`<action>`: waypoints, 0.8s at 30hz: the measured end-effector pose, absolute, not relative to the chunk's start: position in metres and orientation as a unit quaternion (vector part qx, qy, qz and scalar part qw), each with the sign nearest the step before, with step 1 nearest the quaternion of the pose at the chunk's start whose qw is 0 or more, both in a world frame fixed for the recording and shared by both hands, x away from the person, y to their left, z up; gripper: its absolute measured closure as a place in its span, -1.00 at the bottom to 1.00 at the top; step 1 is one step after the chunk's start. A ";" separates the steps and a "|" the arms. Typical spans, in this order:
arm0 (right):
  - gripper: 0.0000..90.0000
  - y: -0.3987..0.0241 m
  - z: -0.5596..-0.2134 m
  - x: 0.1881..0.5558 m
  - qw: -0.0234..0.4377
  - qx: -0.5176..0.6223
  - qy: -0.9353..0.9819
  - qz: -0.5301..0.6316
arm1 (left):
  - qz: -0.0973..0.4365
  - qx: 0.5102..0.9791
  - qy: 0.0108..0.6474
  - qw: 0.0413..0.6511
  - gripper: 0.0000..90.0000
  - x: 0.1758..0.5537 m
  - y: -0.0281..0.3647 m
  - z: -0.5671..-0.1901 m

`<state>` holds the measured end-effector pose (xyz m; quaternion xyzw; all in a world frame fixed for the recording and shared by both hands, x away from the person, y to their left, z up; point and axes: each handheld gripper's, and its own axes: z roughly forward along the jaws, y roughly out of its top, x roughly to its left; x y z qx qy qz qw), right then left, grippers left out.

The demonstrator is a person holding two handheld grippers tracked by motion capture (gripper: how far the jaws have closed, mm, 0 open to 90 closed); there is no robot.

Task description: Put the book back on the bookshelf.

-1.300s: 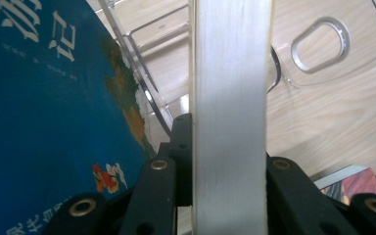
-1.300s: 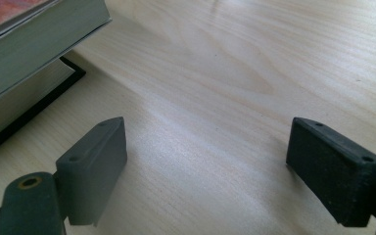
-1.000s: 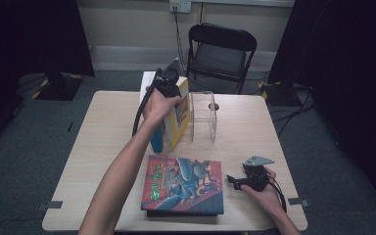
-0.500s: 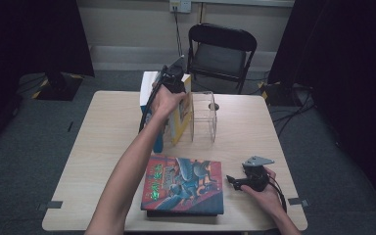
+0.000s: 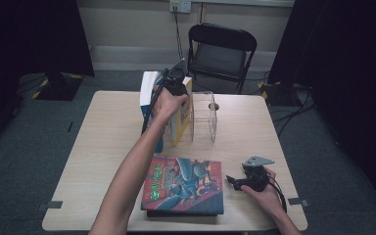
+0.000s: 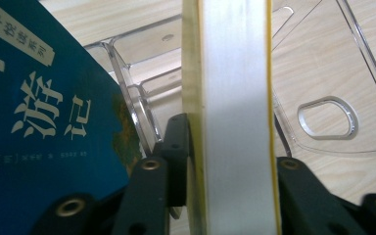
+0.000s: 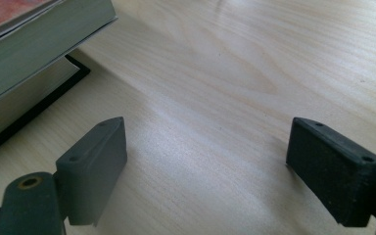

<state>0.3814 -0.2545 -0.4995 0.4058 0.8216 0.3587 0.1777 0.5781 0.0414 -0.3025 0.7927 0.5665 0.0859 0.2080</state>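
Note:
A yellow-covered book (image 5: 181,120) (image 6: 235,122) stands upright on its edge in a clear acrylic rack (image 5: 204,115) (image 6: 323,73) at the back of the table. My left gripper (image 5: 177,90) (image 6: 230,147) comes down over its top. Its jaws have just been opening, with the book between them and the pads still against both covers. A blue book (image 5: 149,98) (image 6: 44,147) leans just left of it. My right gripper (image 5: 235,182) (image 7: 205,161) rests on the table at the front right, open with nothing between its pads.
A colourful hardback (image 5: 186,183) (image 7: 24,44) lies flat on a black book near the front edge, just left of my right gripper. A black folding chair (image 5: 220,49) stands behind the wooden table (image 5: 107,132).
My left hand has shifted slightly to the right with the yellow book, which now stands straighter in the rack. The right hand has stayed still.

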 end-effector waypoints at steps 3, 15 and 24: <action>-0.67 -0.255 -0.500 0.382 0.178 0.405 0.822 0.359 | 0.088 0.794 0.562 0.214 0.40 0.576 0.042 -0.301; -0.67 -0.255 -0.500 0.382 0.178 0.405 0.822 0.359 | 0.097 0.794 0.563 0.208 0.30 0.571 0.035 -0.301; -0.67 -0.255 -0.500 0.382 0.178 0.405 0.822 0.359 | 0.102 0.792 0.563 0.214 0.27 0.568 0.045 -0.300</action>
